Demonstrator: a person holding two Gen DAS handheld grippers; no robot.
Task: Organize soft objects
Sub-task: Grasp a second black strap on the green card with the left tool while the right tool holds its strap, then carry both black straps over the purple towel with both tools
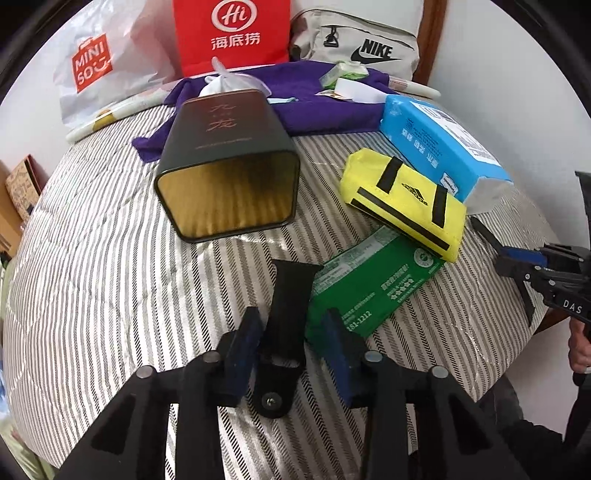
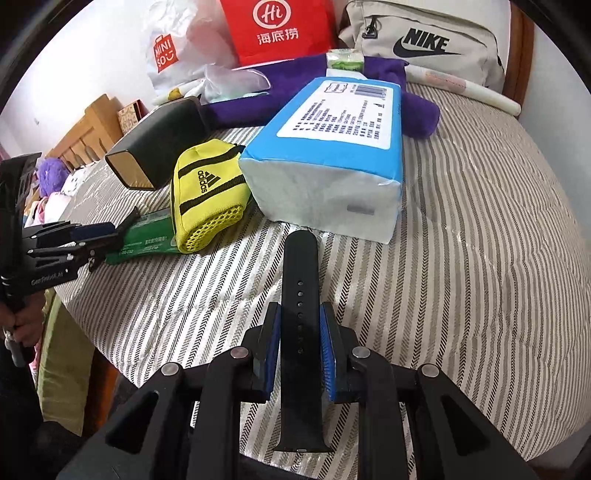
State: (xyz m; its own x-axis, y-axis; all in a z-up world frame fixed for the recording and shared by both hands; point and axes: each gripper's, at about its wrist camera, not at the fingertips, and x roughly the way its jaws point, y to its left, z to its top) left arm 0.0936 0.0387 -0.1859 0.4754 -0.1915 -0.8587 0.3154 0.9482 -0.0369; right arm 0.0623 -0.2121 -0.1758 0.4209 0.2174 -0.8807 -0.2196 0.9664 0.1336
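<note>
On the striped bedspread (image 1: 110, 258) lie a black tin box (image 1: 229, 162) on its side with its gold inside facing me, a yellow adidas pouch (image 1: 406, 203), a blue tissue pack (image 1: 439, 144) and a green packet (image 1: 373, 284). A short black strap piece (image 1: 284, 325) lies between the fingers of my left gripper (image 1: 291, 354), which is open. My right gripper (image 2: 300, 343) is shut on a black watch strap with holes (image 2: 301, 302), which points toward the blue tissue pack (image 2: 332, 155). The pouch (image 2: 207, 195) and tin (image 2: 155, 144) lie to its left.
A purple cloth (image 1: 295, 99), a small green tissue packet (image 1: 347, 72), a red paper bag (image 1: 232, 33), a white Miniso bag (image 1: 96, 74) and a beige Nike backpack (image 1: 362, 40) line the back. The bed edge runs along the front.
</note>
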